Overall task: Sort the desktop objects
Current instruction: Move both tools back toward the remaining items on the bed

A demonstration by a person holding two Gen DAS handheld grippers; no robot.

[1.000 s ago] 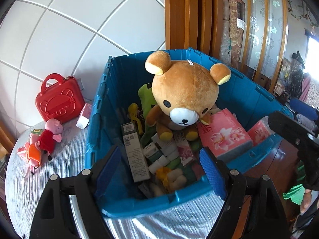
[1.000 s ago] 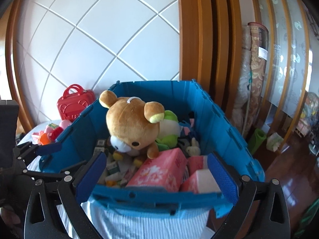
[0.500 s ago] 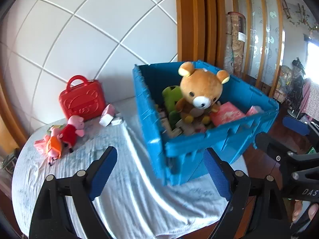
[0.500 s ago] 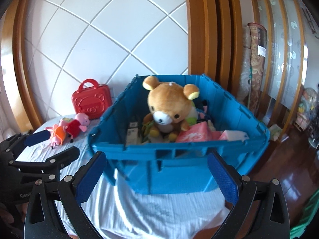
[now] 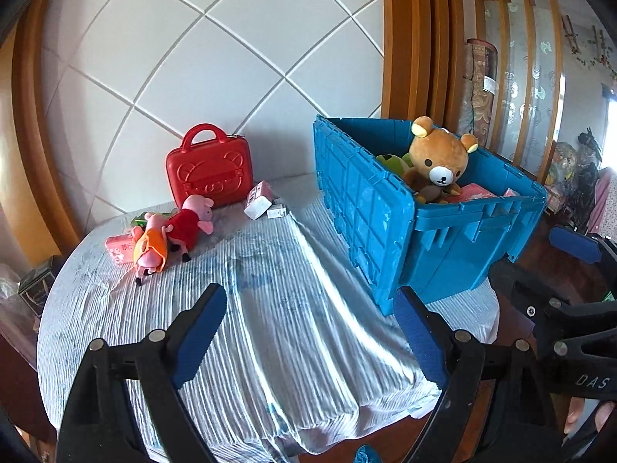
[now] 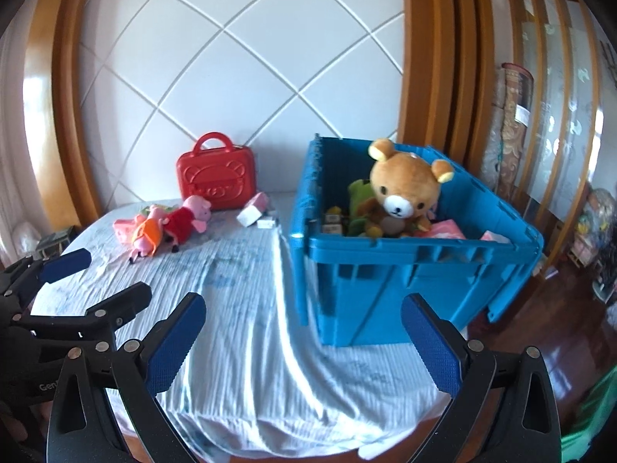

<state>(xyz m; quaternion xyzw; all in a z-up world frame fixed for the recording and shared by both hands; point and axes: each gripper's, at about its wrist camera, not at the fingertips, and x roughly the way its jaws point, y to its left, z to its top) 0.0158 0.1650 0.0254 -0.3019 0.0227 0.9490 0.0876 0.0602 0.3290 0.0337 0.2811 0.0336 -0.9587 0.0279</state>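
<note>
From my left wrist view, the left claw [image 5: 308,335] gapes wide, empty, over the cloth-covered bench [image 5: 270,328]. The blue crate [image 5: 385,223] hides most of its contents behind its wall; only the teddy bear [image 5: 439,162] shows clearly. From my right wrist view, the right claw [image 6: 304,341] stands open, empty; the pig plushes [image 6: 169,227] lie blurred beside the red case [image 6: 216,181].

Left gripper [image 5: 308,332]: black plastic frame w/ triangular cutouts, blue textured pads [image 5: 196,332] on both fingers, silver rivets at pivots. Right gripper [image 6: 304,343]: same build, blue ribbed pads [image 6: 432,347], silver rivets. White lettering on each body, partly legible: "DAS" right, "Gen" left.
</note>
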